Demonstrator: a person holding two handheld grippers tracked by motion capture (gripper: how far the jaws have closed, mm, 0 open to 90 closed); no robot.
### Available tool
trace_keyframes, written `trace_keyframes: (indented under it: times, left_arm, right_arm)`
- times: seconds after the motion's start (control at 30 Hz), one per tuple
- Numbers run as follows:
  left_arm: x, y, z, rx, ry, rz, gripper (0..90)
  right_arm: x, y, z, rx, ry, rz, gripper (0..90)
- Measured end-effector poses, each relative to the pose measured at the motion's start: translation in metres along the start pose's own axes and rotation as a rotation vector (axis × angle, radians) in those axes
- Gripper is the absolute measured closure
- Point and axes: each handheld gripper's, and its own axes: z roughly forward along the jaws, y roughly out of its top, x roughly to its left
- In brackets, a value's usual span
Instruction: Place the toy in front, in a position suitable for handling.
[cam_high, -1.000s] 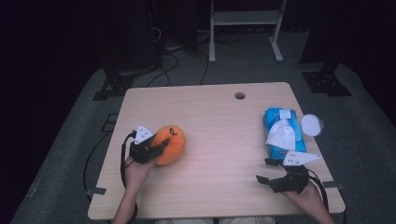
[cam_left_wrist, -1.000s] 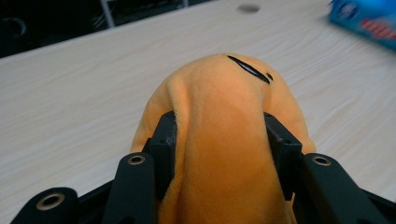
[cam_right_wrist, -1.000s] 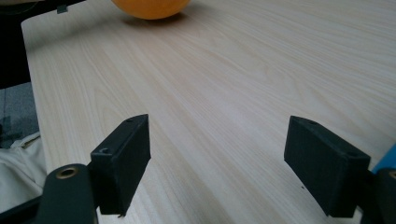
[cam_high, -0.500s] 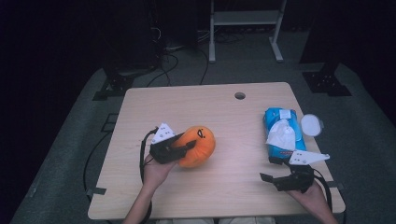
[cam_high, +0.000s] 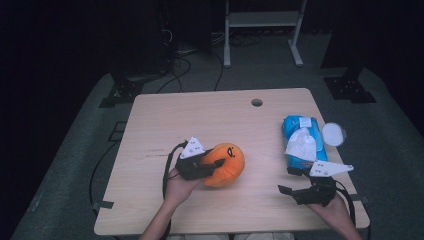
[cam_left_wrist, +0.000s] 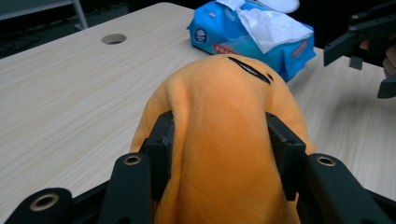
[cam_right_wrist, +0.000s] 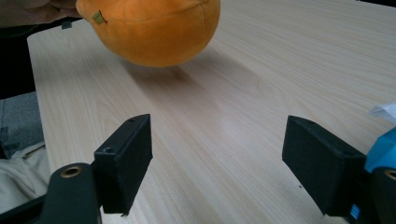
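Left gripper (cam_high: 212, 167): jaws pinched into the orange plush toy (cam_high: 225, 164), carried at mid-table, seemingly just clear of the wood. Right gripper (cam_high: 296, 181): jaws wide apart, empty, low near the front right edge.
Handling note: keep the squeeze steady; plush gives and may slip.
Surface: pale wood table (cam_high: 200, 120), blue wipes pack (cam_high: 302, 142) at right.
Room: dark, cables on the floor.
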Motion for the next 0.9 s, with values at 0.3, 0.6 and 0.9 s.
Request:
trace_keyframes:
  times: [0.3,0.6,0.9]
  left_arm:
    - [-0.016,0.003,0.025,0.033,-0.063,0.033,51.8]
    - [-0.023,0.0,0.042,0.07,-0.109,0.06,50.6]
    - [-0.029,-0.003,0.05,0.086,-0.137,0.072,48.3]
  right_arm:
    - [-0.002,-0.002,-0.006,-0.013,-0.017,0.008,23.1]
    - [-0.003,-0.004,-0.009,-0.008,-0.036,0.017,23.1]
    - [-0.002,-0.005,-0.012,-0.005,-0.054,0.007,23.1]
